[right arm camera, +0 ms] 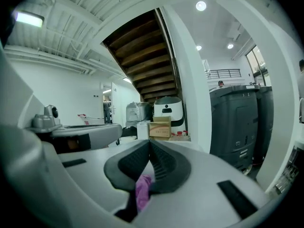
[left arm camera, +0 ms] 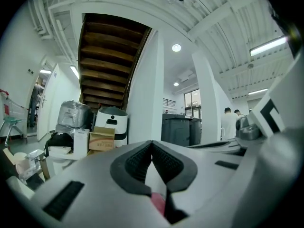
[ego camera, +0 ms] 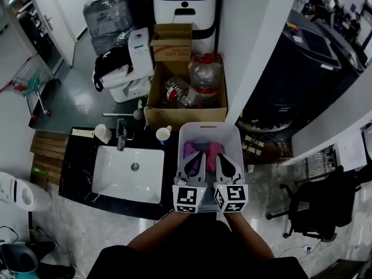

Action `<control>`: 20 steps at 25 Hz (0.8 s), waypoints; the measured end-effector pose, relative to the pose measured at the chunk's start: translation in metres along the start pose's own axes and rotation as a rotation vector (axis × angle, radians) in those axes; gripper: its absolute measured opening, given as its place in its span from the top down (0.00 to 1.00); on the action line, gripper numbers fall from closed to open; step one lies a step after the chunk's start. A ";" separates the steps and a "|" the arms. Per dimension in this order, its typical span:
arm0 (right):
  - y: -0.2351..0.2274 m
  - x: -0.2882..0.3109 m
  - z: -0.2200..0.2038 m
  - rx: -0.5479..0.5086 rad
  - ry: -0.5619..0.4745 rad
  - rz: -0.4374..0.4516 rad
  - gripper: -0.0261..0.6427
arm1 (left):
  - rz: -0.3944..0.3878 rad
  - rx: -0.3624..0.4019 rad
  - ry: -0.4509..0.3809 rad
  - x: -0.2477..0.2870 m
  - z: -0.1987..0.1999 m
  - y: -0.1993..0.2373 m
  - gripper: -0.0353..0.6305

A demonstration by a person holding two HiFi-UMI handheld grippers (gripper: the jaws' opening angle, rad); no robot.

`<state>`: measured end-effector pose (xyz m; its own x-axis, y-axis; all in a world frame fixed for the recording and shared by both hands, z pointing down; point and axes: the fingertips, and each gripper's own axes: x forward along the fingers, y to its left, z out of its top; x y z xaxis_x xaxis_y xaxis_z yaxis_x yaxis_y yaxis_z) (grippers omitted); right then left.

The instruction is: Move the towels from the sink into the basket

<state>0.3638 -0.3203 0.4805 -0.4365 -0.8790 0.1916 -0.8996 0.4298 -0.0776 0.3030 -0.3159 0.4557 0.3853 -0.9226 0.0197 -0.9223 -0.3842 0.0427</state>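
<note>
Black counter (ego camera: 75,176) with a white sink (ego camera: 116,182) let into it; sink basin is bare, faucet (ego camera: 121,135) at its back edge. Pale plastic basket (ego camera: 209,127) sits just to the right of the sink. Two towels lie inside it side by side: purple towel (ego camera: 190,149) on the left, pink towel (ego camera: 214,149) on the right. Behind the basket on the floor is a cardboard box (ego camera: 174,114) holding clear bottles (ego camera: 195,83). Both tools are held level over the near end of the basket, close together and parallel. Left gripper (ego camera: 196,156): in its own view the jaws meet at the tips (left arm camera: 152,146), nothing between the pads; a bit of red-pink cloth (left arm camera: 158,202) shows through the slot at their base. Right gripper (ego camera: 221,157): jaws together (right arm camera: 150,145), magenta cloth (right arm camera: 142,191) visible in the slot below the pads. Cannot tell whether that cloth is pinched or merely lying beneath.
</note>
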 end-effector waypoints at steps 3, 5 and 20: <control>-0.003 -0.006 0.001 -0.021 -0.003 -0.008 0.93 | 0.003 0.015 0.012 -0.001 -0.003 -0.002 0.93; -0.005 -0.009 0.000 -0.030 -0.001 -0.010 0.93 | 0.011 0.017 0.017 -0.001 -0.005 -0.002 0.93; -0.027 -0.026 0.002 -0.034 -0.022 0.039 0.93 | 0.071 -0.025 0.016 0.004 -0.001 -0.029 0.93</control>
